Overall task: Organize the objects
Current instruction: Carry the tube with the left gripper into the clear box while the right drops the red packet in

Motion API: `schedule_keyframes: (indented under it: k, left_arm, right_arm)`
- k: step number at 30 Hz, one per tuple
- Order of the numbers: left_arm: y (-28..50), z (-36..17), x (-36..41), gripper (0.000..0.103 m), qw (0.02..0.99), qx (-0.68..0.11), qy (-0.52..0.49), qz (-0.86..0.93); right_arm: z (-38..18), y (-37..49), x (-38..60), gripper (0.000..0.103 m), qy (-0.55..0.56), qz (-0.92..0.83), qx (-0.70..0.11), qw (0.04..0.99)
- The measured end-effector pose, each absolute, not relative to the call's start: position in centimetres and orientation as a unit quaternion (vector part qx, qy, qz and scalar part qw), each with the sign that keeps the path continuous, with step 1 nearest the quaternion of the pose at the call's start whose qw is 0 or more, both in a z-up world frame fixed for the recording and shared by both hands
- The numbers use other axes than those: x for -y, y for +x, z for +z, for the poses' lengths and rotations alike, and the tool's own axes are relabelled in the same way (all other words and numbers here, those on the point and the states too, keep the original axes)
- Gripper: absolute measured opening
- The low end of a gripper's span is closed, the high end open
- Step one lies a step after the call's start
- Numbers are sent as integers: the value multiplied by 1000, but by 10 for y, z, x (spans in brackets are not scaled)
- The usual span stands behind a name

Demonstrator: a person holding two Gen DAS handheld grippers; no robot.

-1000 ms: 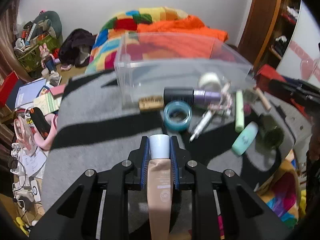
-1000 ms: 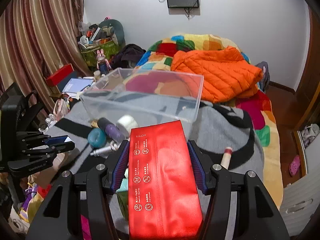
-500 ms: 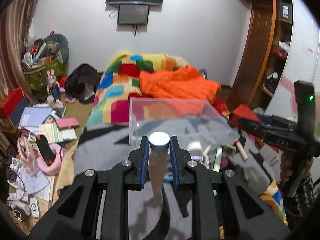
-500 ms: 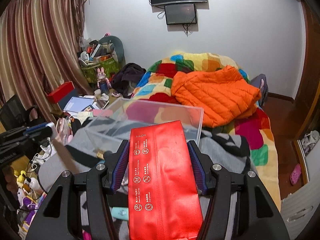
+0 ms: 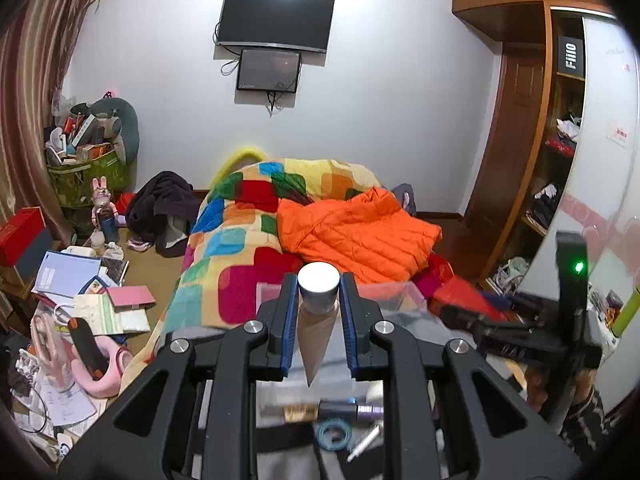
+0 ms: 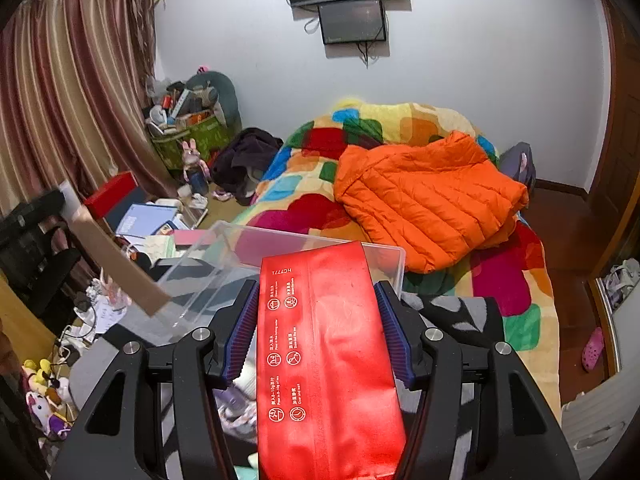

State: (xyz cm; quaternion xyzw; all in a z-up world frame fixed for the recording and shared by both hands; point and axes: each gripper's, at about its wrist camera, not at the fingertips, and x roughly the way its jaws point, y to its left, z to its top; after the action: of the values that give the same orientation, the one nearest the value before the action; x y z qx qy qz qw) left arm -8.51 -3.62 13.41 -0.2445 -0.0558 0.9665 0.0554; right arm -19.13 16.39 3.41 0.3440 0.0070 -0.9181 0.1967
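My left gripper [image 5: 318, 312] is shut on a beige tube with a white cap [image 5: 318, 312] and holds it raised, cap forward, above the grey blanket. A clear plastic box [image 5: 396, 294] stands just beyond it. My right gripper [image 6: 318, 332] is shut on a red foil pouch [image 6: 320, 344], held above the near edge of the clear box [image 6: 240, 256]. The beige tube also shows at the left of the right wrist view [image 6: 116, 268], slanting over the box. The right gripper shows at the right of the left wrist view [image 5: 532, 328].
Small items lie on the blanket below the left gripper: a blue tape roll [image 5: 333, 436], a purple bottle [image 5: 352, 410], a pen [image 5: 364, 440]. Behind is a bed with a patchwork quilt [image 5: 248, 240] and orange jacket [image 6: 428, 196]. Floor clutter sits left [image 5: 84, 292].
Both grippers have risen and tilted upward with their loads. The table items have dropped to the bottom of the left view. The tube now hangs over the clear box.
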Motion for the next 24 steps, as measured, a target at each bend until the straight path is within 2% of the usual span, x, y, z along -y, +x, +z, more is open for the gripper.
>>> schedule_keyframes:
  k: [11,17,24]
  left_arm:
    - [-159,89,21,20,55,62,-295,952]
    - [-177,61,21,20,80,87,-328,937]
    - [-182,41,38,20,65,95,-356,927]
  right_arm:
    - [-15,-247,-134,54,415,-890,-53,181]
    - [-35,-265,-114,54,443,-873,-80,186]
    - [-50,-266,-103,54,461,-860,-102,194]
